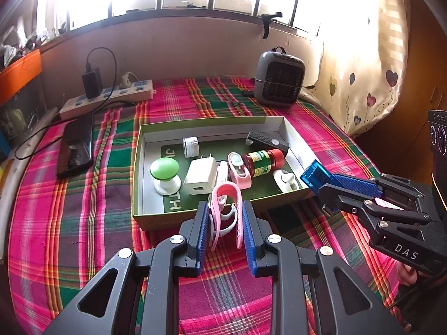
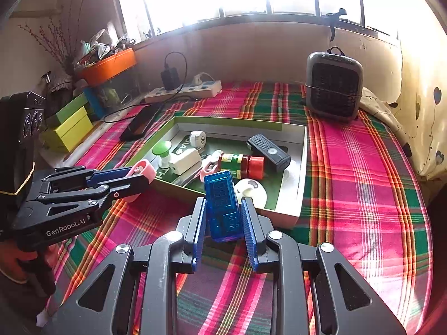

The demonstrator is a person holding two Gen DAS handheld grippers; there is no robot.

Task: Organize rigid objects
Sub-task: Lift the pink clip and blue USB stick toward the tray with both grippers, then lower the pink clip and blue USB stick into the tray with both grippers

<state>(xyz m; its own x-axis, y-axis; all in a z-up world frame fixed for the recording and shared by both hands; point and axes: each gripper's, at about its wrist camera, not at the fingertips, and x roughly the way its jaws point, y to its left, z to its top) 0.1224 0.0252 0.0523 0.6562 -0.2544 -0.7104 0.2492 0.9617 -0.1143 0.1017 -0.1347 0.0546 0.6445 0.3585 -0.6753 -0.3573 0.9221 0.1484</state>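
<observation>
Left gripper (image 1: pixel 225 217) clamped on pink clip (image 1: pixel 225 212), just short of box (image 1: pixel 156 220) near wall. Right gripper (image 2: pixel 223 217) clamped on blue tester (image 2: pixel 222 206), upright, at box's right corner, nearer.

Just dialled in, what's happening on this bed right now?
A person is sorting small items into a shallow green cardboard box on the plaid bedspread. The left gripper is shut on a pink plastic clip, and the right gripper is shut on a translucent blue rectangular gadget. Both are held near the box's front edge, not yet dropped in. The box already holds a white charger, a red-capped bottle, a green-topped knob and other bits.
</observation>
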